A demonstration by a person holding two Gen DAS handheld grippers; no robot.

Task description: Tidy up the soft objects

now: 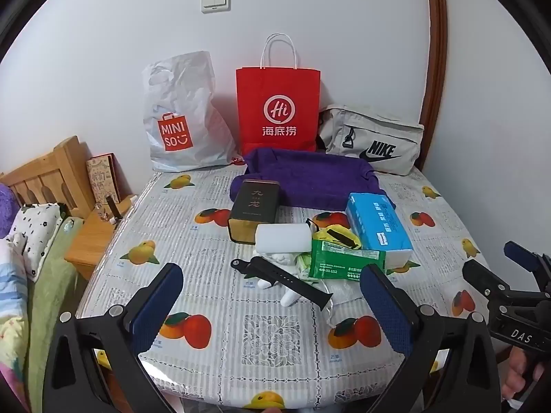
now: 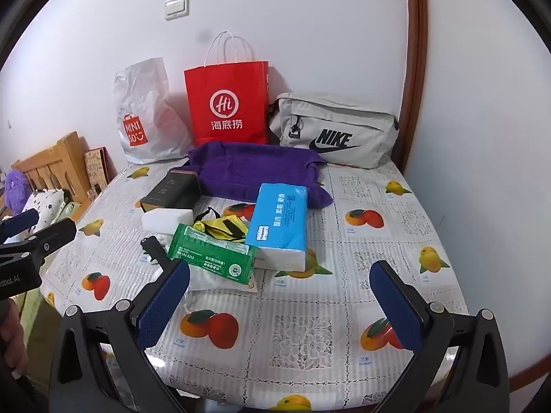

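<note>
While both jaws gape empty, purple towel (image 1: 310,179) lies well beyond — seemingly untouched.

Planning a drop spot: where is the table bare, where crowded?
Bare: the near strip of table before the open right gripper, and the right side beyond the tissue pack. Crowded: centre, around the green packet, and the bags along the wall.

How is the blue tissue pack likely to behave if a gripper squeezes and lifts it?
The blue tissue pack looks soft-wrapped, so it probably dents under the pads. Its glossy film may be slippery. It lies propped on the green wipes packet, so it may shift when nudged.
</note>
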